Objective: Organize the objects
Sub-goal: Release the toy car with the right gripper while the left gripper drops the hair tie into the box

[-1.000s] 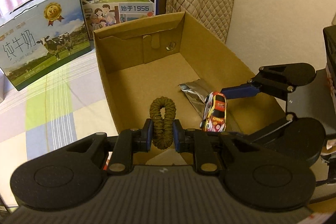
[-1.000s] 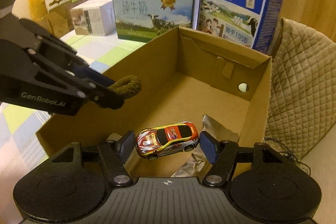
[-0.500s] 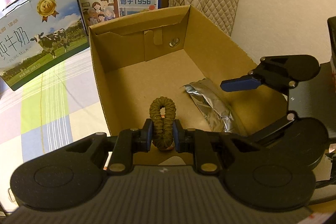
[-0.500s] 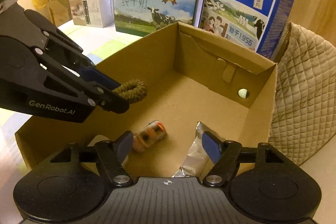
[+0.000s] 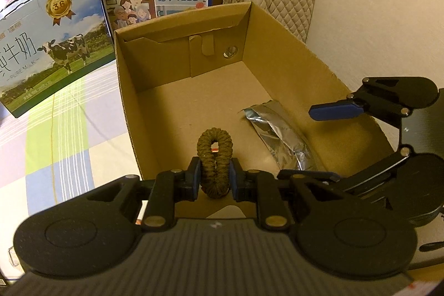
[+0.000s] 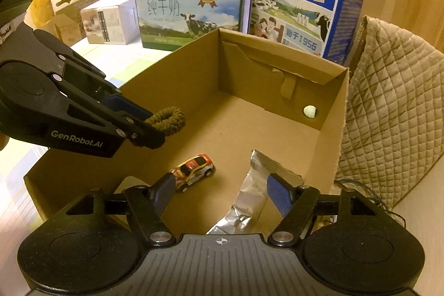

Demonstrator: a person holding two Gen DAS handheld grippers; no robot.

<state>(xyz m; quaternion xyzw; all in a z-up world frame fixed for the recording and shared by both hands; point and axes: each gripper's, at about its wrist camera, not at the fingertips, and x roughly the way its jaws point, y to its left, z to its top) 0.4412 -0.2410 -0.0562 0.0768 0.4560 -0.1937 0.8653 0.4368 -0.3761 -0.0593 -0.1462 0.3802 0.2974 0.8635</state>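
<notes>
The left gripper hovers over the cardboard box, jaws clamped on a braided ring. The right gripper hangs with jaws apart above the toy car on the box floor. Milk cartons stand behind on a checked cloth.

The left gripper has its 2 blue-padded fingers drawn close together, clamped on a braided loop that stands upright between them, and it reaches in from the near left, angled slightly downward. The right gripper sits at the near right with its jaws spread wide and nothing between its blue pads, its fingers pointing forward and down, well apart from the left one
</notes>
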